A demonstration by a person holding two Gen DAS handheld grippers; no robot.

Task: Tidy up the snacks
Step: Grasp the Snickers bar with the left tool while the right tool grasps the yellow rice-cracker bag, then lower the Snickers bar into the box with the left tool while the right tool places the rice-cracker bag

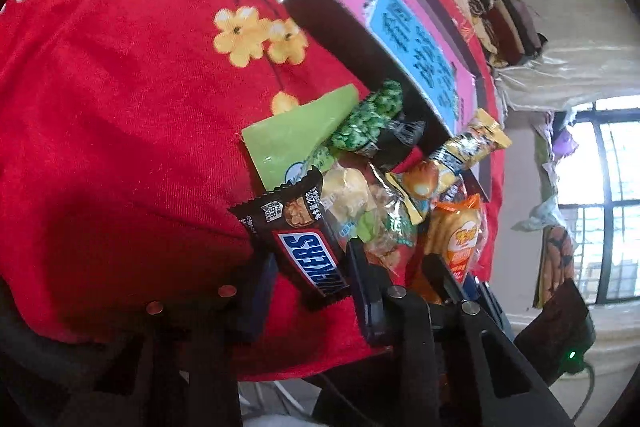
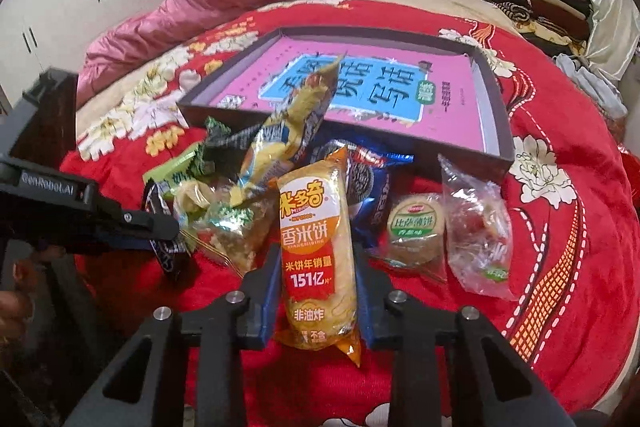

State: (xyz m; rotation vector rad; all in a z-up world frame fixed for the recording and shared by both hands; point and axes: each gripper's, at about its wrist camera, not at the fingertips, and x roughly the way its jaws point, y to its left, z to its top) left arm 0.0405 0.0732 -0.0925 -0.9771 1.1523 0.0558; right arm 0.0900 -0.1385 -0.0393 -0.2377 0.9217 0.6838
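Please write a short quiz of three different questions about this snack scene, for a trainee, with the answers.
1. True or false: the right gripper is shut on the rice cracker pack.
2. Which snack sits between the jaws of the left gripper?
A. Oreo pack
B. Snickers bar
C. round biscuit pack
3. Fill in: the shallow box has a ____ sheet with a blue panel on its floor.

Key: 1 true; 2 B; 3 pink
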